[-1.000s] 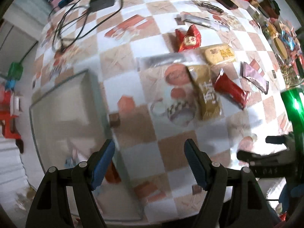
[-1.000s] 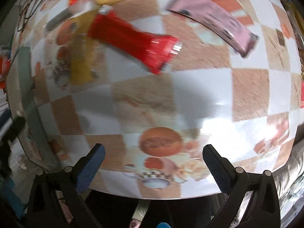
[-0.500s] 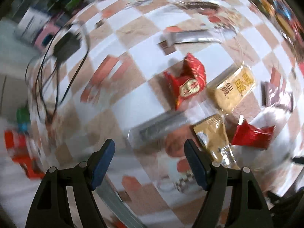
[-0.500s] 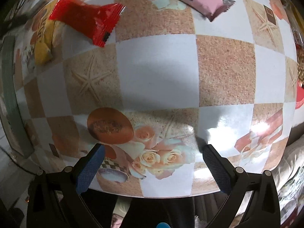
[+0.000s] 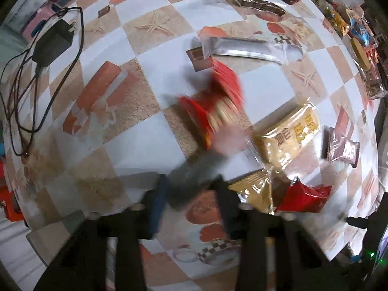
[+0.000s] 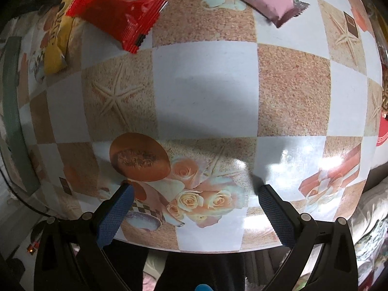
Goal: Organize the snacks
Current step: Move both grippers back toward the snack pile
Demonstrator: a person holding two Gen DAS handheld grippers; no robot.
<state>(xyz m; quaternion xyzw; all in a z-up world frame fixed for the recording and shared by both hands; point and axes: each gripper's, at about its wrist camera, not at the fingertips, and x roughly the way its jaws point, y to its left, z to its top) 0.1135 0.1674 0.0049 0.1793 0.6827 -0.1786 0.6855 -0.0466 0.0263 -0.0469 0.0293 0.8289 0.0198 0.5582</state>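
Left wrist: blurred left gripper (image 5: 191,201) straddles a grey packet (image 5: 196,172).

**A:** What covers the table (image 6: 206,92)?

**B:** A glossy checkered cloth of white and sandy-tan squares, printed with starfish (image 6: 116,97), roses (image 6: 201,201) and cups; a bright glare sits near its right edge.

**A:** And at the far left?

**B:** A black power adapter (image 5: 52,44) with looped cable (image 5: 21,101) lies on the cloth (boxes beyond it are blurred).

**A:** Past the near edge?

**B:** Dark space; patterned fabric (image 6: 371,223) shows at the right.
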